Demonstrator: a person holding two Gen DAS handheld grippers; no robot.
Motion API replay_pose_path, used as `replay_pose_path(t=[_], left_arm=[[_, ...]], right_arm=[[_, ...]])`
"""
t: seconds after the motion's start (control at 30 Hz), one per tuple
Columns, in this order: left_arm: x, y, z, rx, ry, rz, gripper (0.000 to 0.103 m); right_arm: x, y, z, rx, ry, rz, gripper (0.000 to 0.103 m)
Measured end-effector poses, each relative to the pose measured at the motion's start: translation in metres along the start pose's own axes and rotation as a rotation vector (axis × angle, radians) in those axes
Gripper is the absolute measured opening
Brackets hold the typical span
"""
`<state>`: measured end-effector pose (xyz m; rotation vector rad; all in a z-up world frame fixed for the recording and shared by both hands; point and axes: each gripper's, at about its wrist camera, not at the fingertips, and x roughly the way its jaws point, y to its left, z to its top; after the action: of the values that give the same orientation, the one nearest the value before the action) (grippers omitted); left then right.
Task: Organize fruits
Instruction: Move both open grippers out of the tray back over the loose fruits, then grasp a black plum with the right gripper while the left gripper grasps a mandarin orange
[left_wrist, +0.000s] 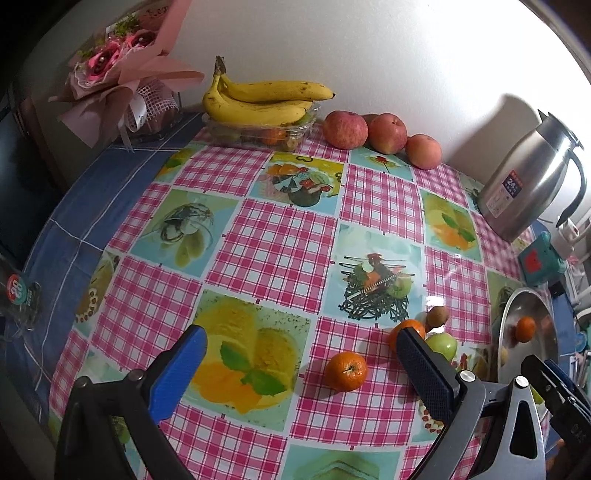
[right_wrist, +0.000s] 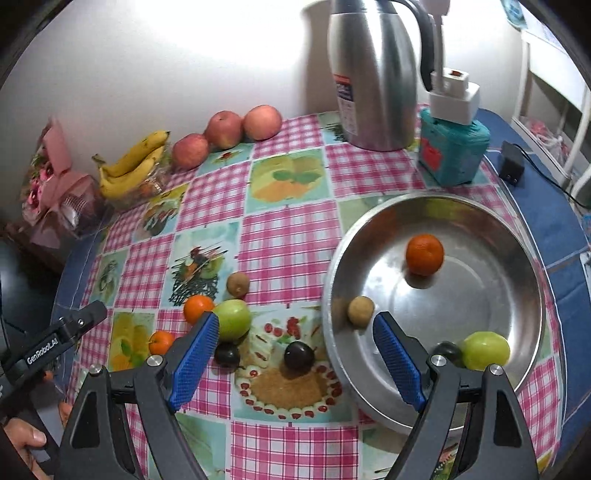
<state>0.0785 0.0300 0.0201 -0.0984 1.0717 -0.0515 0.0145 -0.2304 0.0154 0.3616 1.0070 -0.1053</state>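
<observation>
Right gripper (right_wrist: 297, 360) fingers spread wide, empty, above the bench (right_wrist: 288, 236). Steel bowl (right_wrist: 517, 258) at 2 o'clock holds an orange (right_wrist: 424, 254), kiwi (right_wrist: 361, 311) and green apple (right_wrist: 485, 350). Left gripper (left_wrist: 299, 365) fingers also apart, empty; mandarin (left_wrist: 346, 371) lies between them.

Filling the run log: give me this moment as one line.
left claw: open, empty | right claw: open, empty | steel bowl: some fruit inside | table: more fruit loose
</observation>
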Motion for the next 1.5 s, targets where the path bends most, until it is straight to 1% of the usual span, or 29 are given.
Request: replay_pose_path(t=[0.1, 0.3, 0.33, 0.43, 0.57, 0.63, 0.7, 0.8, 0.83, 0.87, 0.9, 0.97, 1.0, 1.13, 1.2, 1.27, 1.5], left_arm=[[0.003, 0.001, -0.001, -0.007, 0.014, -0.007, 0.103], [0.013, 0.001, -0.003, -0.024, 0.055, -0.009, 0.103], [0.016, 0.001, -0.004, -0.030, 0.066, -0.012, 0.103], [0.021, 0.001, -0.006, -0.038, 0.089, -0.020, 0.103], [0.028, 0.000, -0.008, -0.047, 0.111, -0.030, 0.103], [0.032, -0.001, -0.009, -0.052, 0.125, -0.037, 0.103], [0.037, -0.002, -0.010, -0.048, 0.138, -0.039, 0.103], [0.043, -0.006, -0.012, -0.042, 0.154, -0.051, 0.102], [0.044, -0.006, -0.012, -0.043, 0.156, -0.057, 0.101], [0.045, -0.007, -0.012, -0.044, 0.161, -0.065, 0.101], [0.047, -0.008, -0.012, -0.043, 0.165, -0.073, 0.098], [0.049, -0.010, -0.012, -0.039, 0.170, -0.081, 0.095], [0.051, -0.011, -0.012, -0.037, 0.174, -0.083, 0.094], [0.060, -0.013, -0.014, -0.030, 0.199, -0.089, 0.090], [0.064, -0.014, -0.015, -0.030, 0.211, -0.089, 0.088], [0.068, -0.015, -0.016, -0.028, 0.221, -0.086, 0.088], [0.077, -0.014, -0.019, -0.042, 0.247, -0.083, 0.086]], right_arm=[[0.000, 0.006, -0.001, -0.023, 0.002, 0.029, 0.086], [0.006, 0.015, -0.005, -0.052, 0.033, 0.039, 0.085], [0.007, 0.016, -0.005, -0.058, 0.039, 0.041, 0.085], [0.012, 0.021, -0.007, -0.082, 0.059, 0.041, 0.079], [0.019, 0.026, -0.011, -0.108, 0.080, 0.036, 0.078], [0.022, 0.026, -0.012, -0.113, 0.092, 0.033, 0.075], [0.026, 0.025, -0.014, -0.111, 0.106, 0.030, 0.064], [0.031, 0.024, -0.015, -0.108, 0.124, 0.029, 0.061], [0.032, 0.024, -0.016, -0.110, 0.129, 0.031, 0.059], [0.033, 0.024, -0.016, -0.112, 0.132, 0.033, 0.054], [0.033, 0.025, -0.016, -0.112, 0.135, 0.033, 0.052], [0.035, 0.025, -0.016, -0.116, 0.142, 0.030, 0.050], [0.036, 0.025, -0.017, -0.118, 0.146, 0.029, 0.046], [0.042, 0.024, -0.019, -0.122, 0.169, 0.012, 0.043], [0.046, 0.023, -0.020, -0.124, 0.181, -0.001, 0.040], [0.051, 0.022, -0.021, -0.125, 0.196, -0.013, 0.038], [0.062, 0.019, -0.024, -0.129, 0.225, -0.064, 0.036]])
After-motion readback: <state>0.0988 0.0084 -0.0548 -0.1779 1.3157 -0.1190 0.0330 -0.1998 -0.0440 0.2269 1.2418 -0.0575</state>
